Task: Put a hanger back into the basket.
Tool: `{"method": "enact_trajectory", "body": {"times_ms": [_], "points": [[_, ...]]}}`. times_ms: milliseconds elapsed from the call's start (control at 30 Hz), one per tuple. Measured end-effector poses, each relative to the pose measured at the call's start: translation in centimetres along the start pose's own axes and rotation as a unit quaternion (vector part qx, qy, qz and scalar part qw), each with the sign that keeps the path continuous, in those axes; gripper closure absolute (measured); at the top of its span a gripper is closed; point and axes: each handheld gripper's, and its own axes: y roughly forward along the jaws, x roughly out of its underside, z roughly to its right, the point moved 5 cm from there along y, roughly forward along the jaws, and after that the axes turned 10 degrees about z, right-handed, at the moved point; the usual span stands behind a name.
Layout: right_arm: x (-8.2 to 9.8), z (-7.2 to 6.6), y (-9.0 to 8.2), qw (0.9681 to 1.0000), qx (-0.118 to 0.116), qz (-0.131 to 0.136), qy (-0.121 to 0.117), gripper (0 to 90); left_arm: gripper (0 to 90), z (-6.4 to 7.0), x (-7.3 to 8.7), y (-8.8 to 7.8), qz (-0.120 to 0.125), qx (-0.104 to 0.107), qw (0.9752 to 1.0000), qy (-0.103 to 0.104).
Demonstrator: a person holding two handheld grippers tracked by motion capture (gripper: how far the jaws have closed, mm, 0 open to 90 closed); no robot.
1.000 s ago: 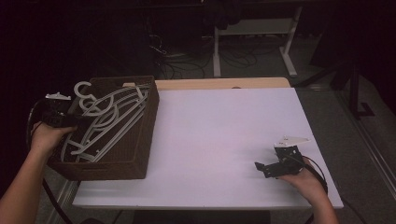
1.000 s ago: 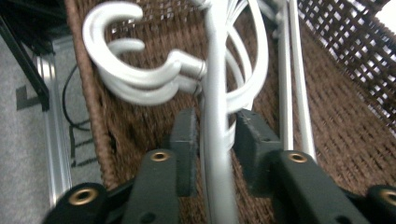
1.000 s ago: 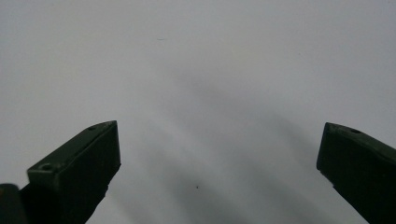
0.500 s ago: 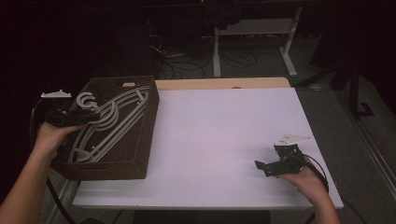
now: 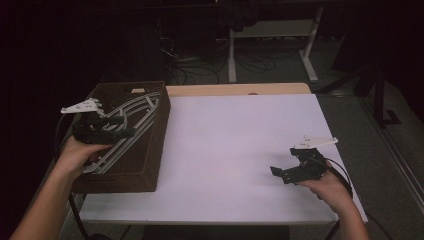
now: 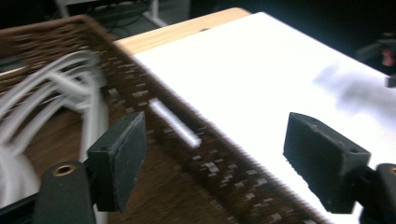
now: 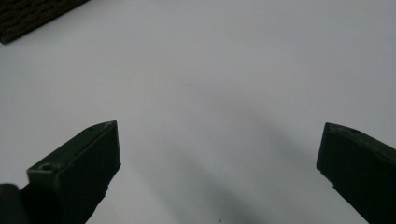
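Wicker basket (image 5: 150, 170) at table (image 5: 240, 150) edge

The basket (image 5: 150, 165) at the left is dark brown with a woven, chequered texture. The hangers (image 5: 131, 120) inside it are white. The table (image 5: 235, 150) has a plain white top and a strip of pale wood along its far edge. Both the left gripper (image 5: 131, 132) and the right gripper (image 5: 274, 171) are black, each topped by a light grey plate.

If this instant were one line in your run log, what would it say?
left gripper: jaws just opening, nothing between, above basket | hangers: white, lying in basket | right gripper: open, empty, over white table
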Motion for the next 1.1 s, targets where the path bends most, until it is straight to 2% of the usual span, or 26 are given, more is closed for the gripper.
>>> {"method": "enact_trajectory", "body": {"times_ms": [233,433,533,633,833,1100], "points": [[-1.6,-0.2,-0.5,0.9999,-0.009,0.013,-0.004,0.0,13.6,3.5,0.7,1.8,0.005,0.048,0.9987,0.014],[-3.4,-0.5,-1.0,0.9991,-0.021,0.034,-0.011,0.0,8.4,5.5,1.3,3.0,0.006,0.075,0.997,0.018],[-4.2,-0.7,-1.2,0.9987,-0.026,0.04,-0.014,0.0,3.1,6.1,1.7,3.5,0.007,0.081,0.9965,0.017],[-4.9,-0.8,-1.3,0.9984,-0.03,0.045,-0.019,0.0,0.7,6.4,2.0,3.9,0.0,0.083,0.9962,0.027],[-5.9,-0.9,-1.6,0.9978,-0.029,0.052,-0.028,0.0,0.4,6.5,2.0,3.9,0.002,0.087,0.9959,0.028],[-6.1,-0.7,-1.8,0.9979,-0.026,0.053,-0.028,0.0,0.4,6.4,2.0,3.9,0.0,0.086,0.9959,0.028]]}}
